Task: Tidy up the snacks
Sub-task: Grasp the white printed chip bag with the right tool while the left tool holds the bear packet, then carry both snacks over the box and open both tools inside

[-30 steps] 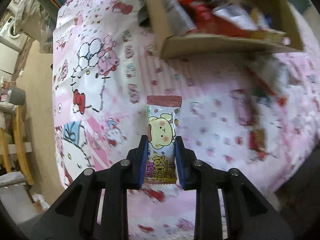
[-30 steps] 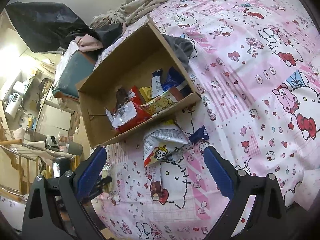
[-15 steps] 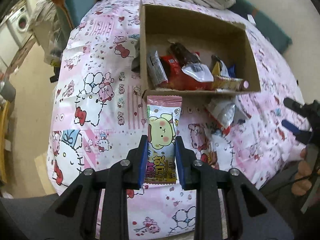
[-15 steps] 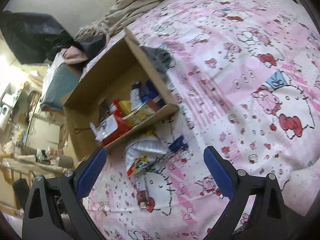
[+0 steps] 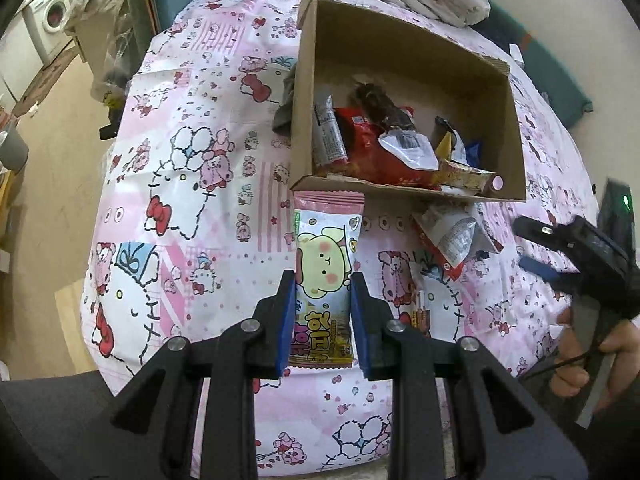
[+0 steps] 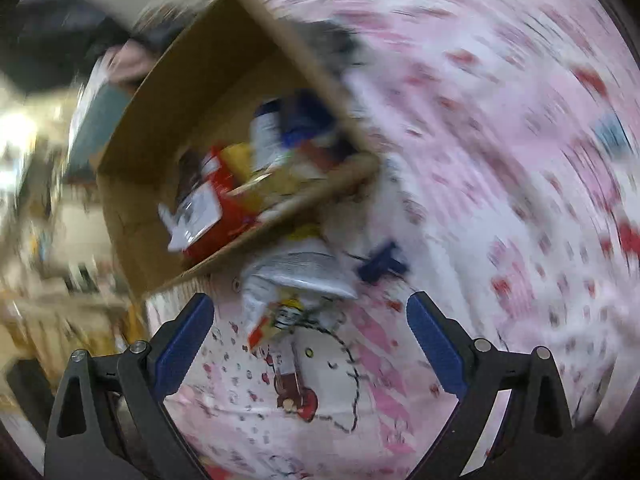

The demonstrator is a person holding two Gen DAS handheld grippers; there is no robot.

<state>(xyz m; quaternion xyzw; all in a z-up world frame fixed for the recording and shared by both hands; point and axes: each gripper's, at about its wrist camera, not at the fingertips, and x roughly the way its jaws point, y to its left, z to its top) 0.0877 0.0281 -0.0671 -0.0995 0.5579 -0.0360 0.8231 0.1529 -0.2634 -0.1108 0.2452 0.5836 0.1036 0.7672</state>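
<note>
Now the left gripper (image 5: 323,304) clamps its blue pads on a pink bear-print snack packet (image 5: 326,268), held above the patterned bedspread (image 5: 192,184) just short of the cardboard box (image 5: 516,152) of snacks; the right gripper (image 6: 310,344) hangs with jaws wide apart over a silver packet (image 6: 300,280) beside the box
</note>
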